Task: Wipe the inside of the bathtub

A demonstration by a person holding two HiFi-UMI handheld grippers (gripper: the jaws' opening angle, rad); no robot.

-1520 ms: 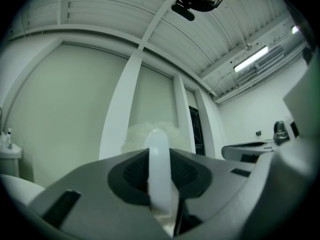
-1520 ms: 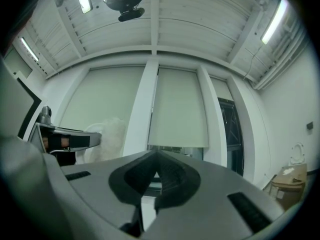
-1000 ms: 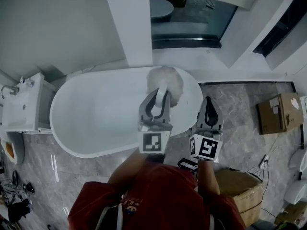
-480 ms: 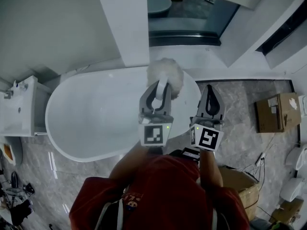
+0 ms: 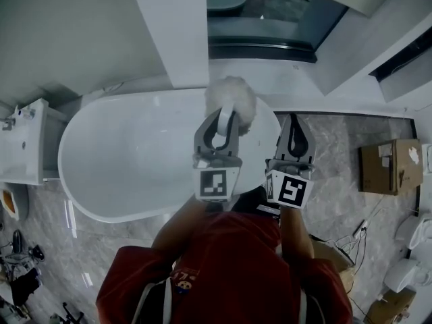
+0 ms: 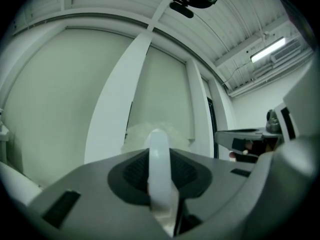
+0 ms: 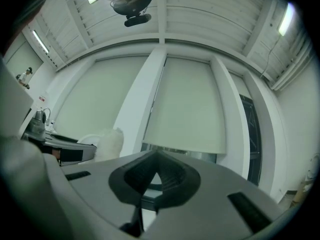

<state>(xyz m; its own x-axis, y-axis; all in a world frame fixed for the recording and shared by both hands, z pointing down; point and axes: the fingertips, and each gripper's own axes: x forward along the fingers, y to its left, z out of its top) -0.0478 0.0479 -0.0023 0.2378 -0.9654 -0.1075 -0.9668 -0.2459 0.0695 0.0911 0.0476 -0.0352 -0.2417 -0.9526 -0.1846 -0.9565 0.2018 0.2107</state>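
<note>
White and fluffy, the duster head sits at the upper middle of the head view, over the right end of the oval bathtub. Just below it, our left gripper has its fingers clamped on the duster's pale handle; we cannot tell whether the fluff touches the tub. Our right gripper, just right of the left one beside the tub's right end, has its fingers pressed together on nothing, and a cardboard box lies on the marbled floor near the right edge.
</note>
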